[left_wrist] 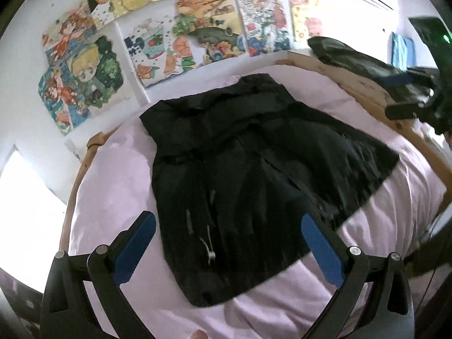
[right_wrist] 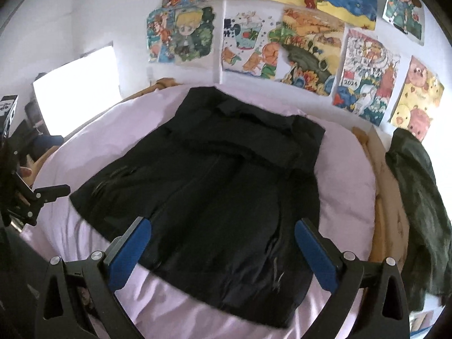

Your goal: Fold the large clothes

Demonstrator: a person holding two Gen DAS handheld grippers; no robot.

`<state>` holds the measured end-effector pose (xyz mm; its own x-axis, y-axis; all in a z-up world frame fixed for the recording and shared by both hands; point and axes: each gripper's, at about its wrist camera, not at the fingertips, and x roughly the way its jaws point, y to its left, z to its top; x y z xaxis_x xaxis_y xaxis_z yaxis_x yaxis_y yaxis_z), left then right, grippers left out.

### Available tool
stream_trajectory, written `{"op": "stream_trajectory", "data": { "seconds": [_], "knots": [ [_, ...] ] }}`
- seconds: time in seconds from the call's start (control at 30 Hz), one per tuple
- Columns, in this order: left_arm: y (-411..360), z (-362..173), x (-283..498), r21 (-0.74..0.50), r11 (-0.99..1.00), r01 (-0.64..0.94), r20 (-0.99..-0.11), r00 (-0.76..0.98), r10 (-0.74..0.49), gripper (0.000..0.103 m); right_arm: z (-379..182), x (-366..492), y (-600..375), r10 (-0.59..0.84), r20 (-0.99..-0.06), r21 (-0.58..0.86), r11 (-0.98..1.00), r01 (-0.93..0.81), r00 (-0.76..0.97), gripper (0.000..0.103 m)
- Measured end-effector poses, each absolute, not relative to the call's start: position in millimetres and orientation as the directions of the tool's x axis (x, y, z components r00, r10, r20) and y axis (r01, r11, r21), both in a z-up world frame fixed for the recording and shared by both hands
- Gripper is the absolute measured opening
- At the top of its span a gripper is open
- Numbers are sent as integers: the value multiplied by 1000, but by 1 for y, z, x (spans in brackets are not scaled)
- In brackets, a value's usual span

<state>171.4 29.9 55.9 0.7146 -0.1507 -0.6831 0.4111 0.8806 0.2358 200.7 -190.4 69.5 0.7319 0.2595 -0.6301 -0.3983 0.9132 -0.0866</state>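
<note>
Black jacket point(left_wrist: 248, 175) lies spread front-up on the bed point(left_wrist: 113, 169), pale pink sheet under it, collar end toward the wall, hem toward the cameras. A central zipper line shows in the right wrist view. A drawcord with a pale toggle point(left_wrist: 210, 250) hangs near the hem in the left wrist view.

Step in hand, as a judgement: the start of a fold or between folds. The garment looks laid out, maybe with the sleeves already tucked in, though the dark cloth and blur make that hard to confirm.

Left gripper point(left_wrist: 226, 243): jaws wide apart, nothing between them, hovering above the hem area, not touching the cloth as far as can be told. Right gripper point(right_wrist: 223, 247): jaws also spread, empty, above the lower half of the jacket near the hem edge. The jacket body fills the space between and beyond both sets of blue pads point(right_wrist: 132, 251).

Next move likely calls for both grippers to drop to the hem edge or the side edges, pinch the cloth, lift, then carry it over toward the collar. The cloth looks thick and padded, so a shallow pinch may slip; a bite on the edge seam is safer.

Around it: a wooden bed frame point(left_wrist: 364, 84), a second dark garment point(right_wrist: 418, 197) heaped on the frame at the right side, colourful drawings point(right_wrist: 310, 50) taped on the white wall, and a bright window point(right_wrist: 76, 84).
</note>
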Motion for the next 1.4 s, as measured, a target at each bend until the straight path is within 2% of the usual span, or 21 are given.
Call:
{"op": "stream_trajectory", "data": {
  "seconds": [0.13,0.3,0.53,0.7,0.93,1.2,1.4],
  "knots": [
    [28,32,158,278,842,463,-667,723,-177,102,46,189,-191,215,-648,-146,906,-397,730,103],
    [19,-11,148,373,755,539,-707,692,-144,102,0,174,-195,97,-645,-296,883,-364,758,103],
    [13,-82,151,539,652,533,-728,685,43,102,-42,150,-204,13,-610,-402,857,-323,792,103],
    [13,-106,150,665,576,475,-654,743,142,102,-69,151,-204,-26,-627,-454,824,-338,778,103],
    [7,-115,156,723,545,425,-598,779,186,102,-108,153,-209,-81,-632,-540,759,-363,771,103],
    [11,-120,154,700,548,459,-627,761,164,102,-106,164,-223,-127,-575,-555,786,-271,809,103],
    [23,-130,159,734,540,412,-588,783,203,102,-111,170,-220,-171,-535,-595,771,-226,828,103]
  ]
}}
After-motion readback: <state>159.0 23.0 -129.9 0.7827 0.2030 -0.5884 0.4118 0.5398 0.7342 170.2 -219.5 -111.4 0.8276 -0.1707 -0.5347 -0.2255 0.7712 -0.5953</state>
